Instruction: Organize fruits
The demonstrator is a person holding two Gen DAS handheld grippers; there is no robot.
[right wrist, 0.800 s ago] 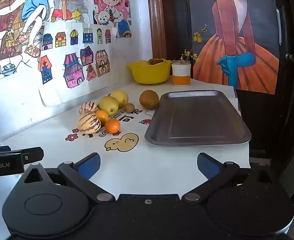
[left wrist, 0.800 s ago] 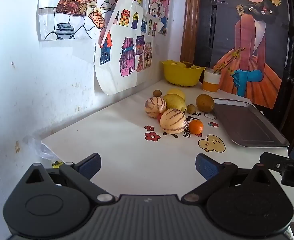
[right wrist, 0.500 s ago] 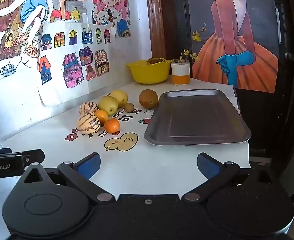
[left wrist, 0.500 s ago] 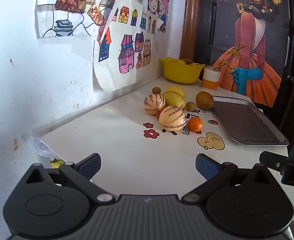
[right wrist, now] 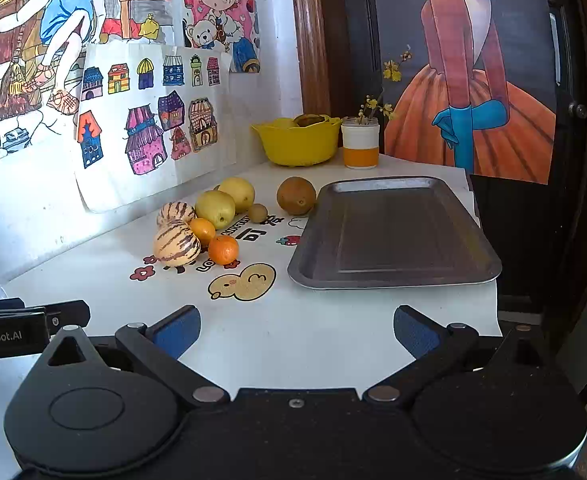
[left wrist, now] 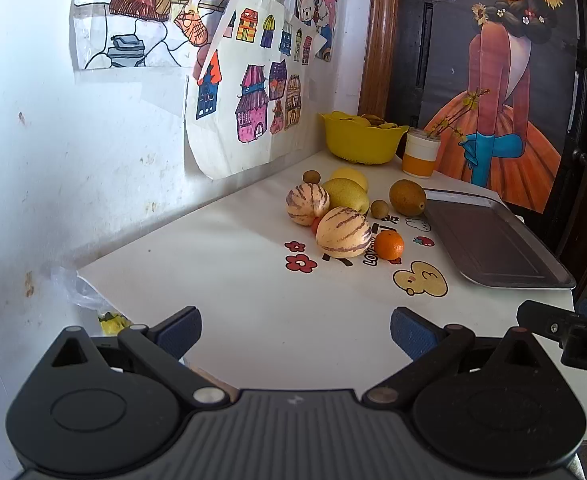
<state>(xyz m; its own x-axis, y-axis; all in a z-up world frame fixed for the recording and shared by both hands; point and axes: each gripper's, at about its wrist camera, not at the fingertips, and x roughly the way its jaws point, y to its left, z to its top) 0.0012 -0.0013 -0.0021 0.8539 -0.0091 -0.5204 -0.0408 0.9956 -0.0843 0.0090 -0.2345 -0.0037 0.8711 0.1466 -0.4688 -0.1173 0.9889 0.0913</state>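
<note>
The fruits (right wrist: 209,224) lie clustered mid-desk toward the wall edge, two striped melons (left wrist: 343,232) in front with their stripes running end to end. A grey tray (right wrist: 393,232) (bare) sits beside them; a yellow bowl (right wrist: 297,140) stands at the far corner. Left gripper (left wrist: 295,330) and right gripper (right wrist: 295,330) hover near the desk's near edge, tilted downward, jaws wide apart, holding nothing.

A home, likely a child's corner. Hand-coloured drawings (right wrist: 153,128) are taped to the scuffed white wall ahead and left of the tool. Cartoon stickers (right wrist: 242,282) decorate the white table (right wrist: 293,336) just ahead.
</note>
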